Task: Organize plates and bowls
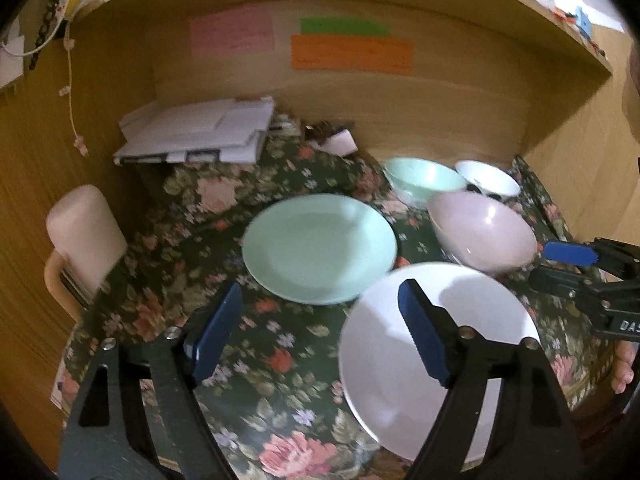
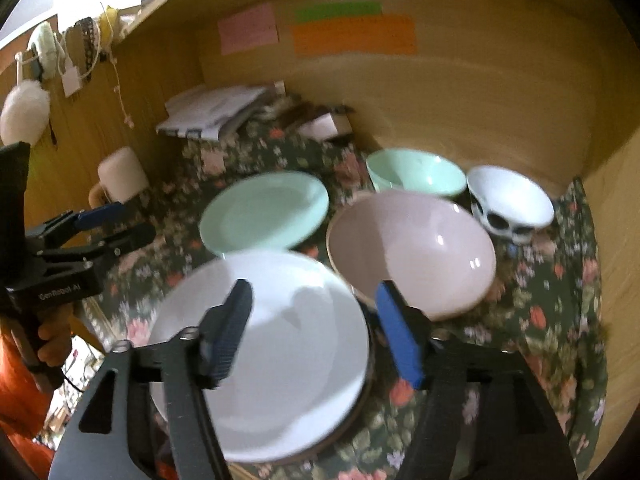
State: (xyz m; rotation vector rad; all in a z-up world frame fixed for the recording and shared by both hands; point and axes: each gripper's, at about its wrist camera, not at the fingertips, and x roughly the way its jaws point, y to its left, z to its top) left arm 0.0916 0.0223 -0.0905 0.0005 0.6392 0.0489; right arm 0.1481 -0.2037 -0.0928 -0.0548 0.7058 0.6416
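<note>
A white plate lies at the front of the floral cloth. A mint plate lies behind it. A pink bowl, a mint bowl and a white bowl with black spots stand at the right. My left gripper is open and empty, above the cloth left of the white plate. My right gripper is open and empty, above the white plate's right edge.
A pink mug stands at the left. A stack of papers and small clutter lie at the back. Wooden walls close in the back and sides; coloured notes are stuck on the back wall.
</note>
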